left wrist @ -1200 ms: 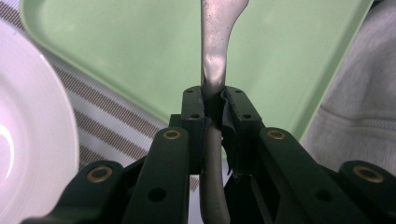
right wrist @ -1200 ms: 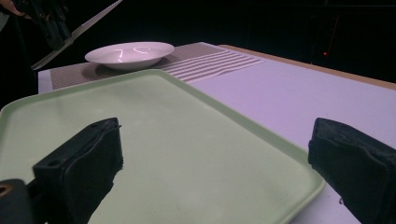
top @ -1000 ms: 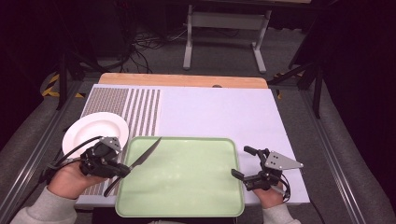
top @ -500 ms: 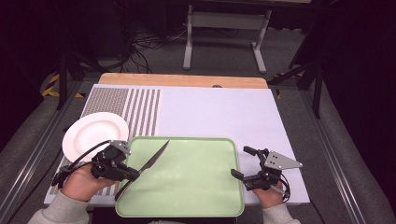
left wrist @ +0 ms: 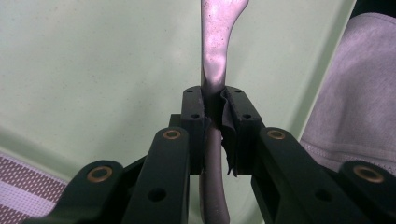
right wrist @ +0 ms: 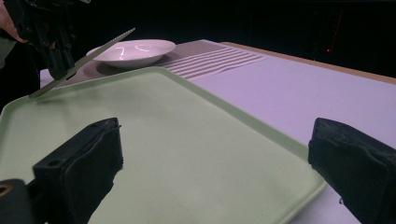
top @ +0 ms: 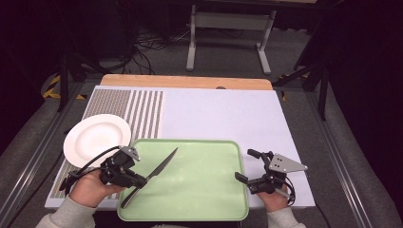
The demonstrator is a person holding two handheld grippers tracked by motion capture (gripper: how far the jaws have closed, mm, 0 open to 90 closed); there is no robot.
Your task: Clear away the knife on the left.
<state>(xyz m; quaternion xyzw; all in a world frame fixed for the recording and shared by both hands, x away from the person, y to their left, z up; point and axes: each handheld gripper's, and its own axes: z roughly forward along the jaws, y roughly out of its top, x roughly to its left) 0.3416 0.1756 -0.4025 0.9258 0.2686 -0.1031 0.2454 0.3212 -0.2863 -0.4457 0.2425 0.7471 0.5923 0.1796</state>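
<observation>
We had the left gripper [top: 139, 181] clamped tight, its fingers [left wrist: 194, 122] pinching the knife [top: 153, 175] partway along its handle. The blade slanted up and away over the left part of the green tray [top: 199, 190], the handle end dipping toward the tray's near-left corner; from the right gripper view that end sat right at the tray floor, though we couldn't tell whether it touched. Our right gripper [top: 243, 166] stood wide open with nothing between its fingers [right wrist: 84, 163], hovering at the tray's right edge. Just beyond the tray's left corner sat the white plate [top: 97, 139], resting on the striped part of the mat [top: 142, 111], and the mat covered the counter [top: 185, 81].
</observation>
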